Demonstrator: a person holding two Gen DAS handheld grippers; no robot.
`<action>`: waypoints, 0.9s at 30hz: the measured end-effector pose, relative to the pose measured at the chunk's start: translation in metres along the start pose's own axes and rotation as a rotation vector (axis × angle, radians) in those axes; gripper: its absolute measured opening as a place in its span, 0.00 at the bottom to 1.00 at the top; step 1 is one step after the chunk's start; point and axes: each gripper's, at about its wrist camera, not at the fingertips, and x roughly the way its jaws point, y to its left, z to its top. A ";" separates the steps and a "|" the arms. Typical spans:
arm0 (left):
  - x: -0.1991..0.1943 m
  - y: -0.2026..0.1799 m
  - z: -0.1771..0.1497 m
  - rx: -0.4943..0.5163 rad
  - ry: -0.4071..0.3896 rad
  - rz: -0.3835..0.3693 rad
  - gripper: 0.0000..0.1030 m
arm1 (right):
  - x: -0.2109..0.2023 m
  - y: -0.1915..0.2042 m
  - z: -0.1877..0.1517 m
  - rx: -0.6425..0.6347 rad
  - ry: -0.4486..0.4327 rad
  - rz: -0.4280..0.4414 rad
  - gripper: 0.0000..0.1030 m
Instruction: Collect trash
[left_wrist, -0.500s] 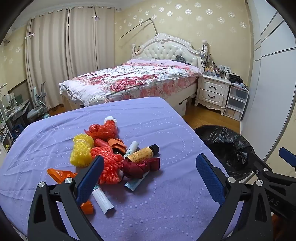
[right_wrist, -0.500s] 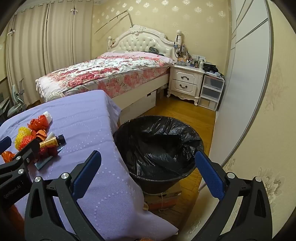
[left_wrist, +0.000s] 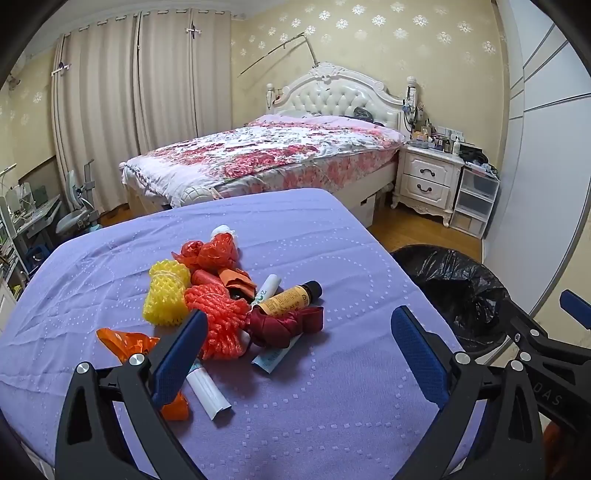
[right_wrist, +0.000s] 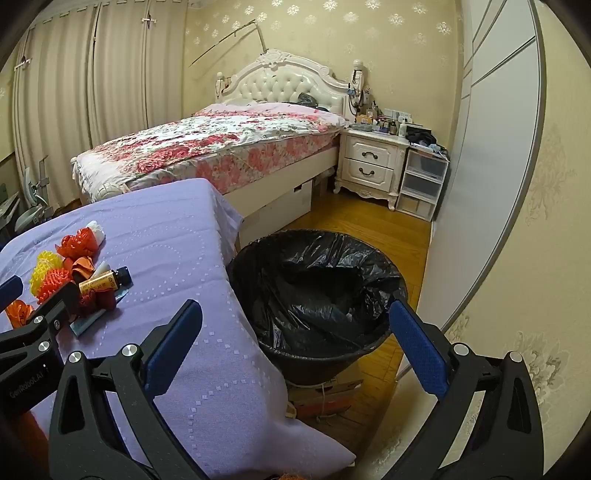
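Left wrist view showed the left gripper spread wide, holding nothing, above the trash pile; the brown bottle lay with its cap toward the table's right edge. The right gripper was also wide open and empty.

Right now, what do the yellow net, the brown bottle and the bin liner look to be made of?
Yellow net: foam mesh, matte, with puffy open cells. Brown bottle: likely glass or plastic, glossy amber under a paper-looking label, black cap. Bin liner: thin black plastic film, shiny and crinkled.

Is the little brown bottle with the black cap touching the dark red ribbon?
Touching. In the left wrist view, the small brown bottle with the black cap lies across the top of the crumpled dark red ribbon, no gap between them.
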 end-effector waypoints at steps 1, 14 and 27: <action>0.000 0.000 0.000 -0.002 0.002 0.000 0.94 | 0.000 0.000 0.000 -0.001 0.001 0.000 0.96; 0.000 -0.004 -0.007 0.006 0.010 -0.004 0.94 | 0.001 -0.001 -0.001 0.000 0.004 0.000 0.96; 0.002 -0.005 -0.010 0.006 0.013 -0.003 0.94 | 0.001 -0.001 -0.002 -0.002 0.006 0.000 0.96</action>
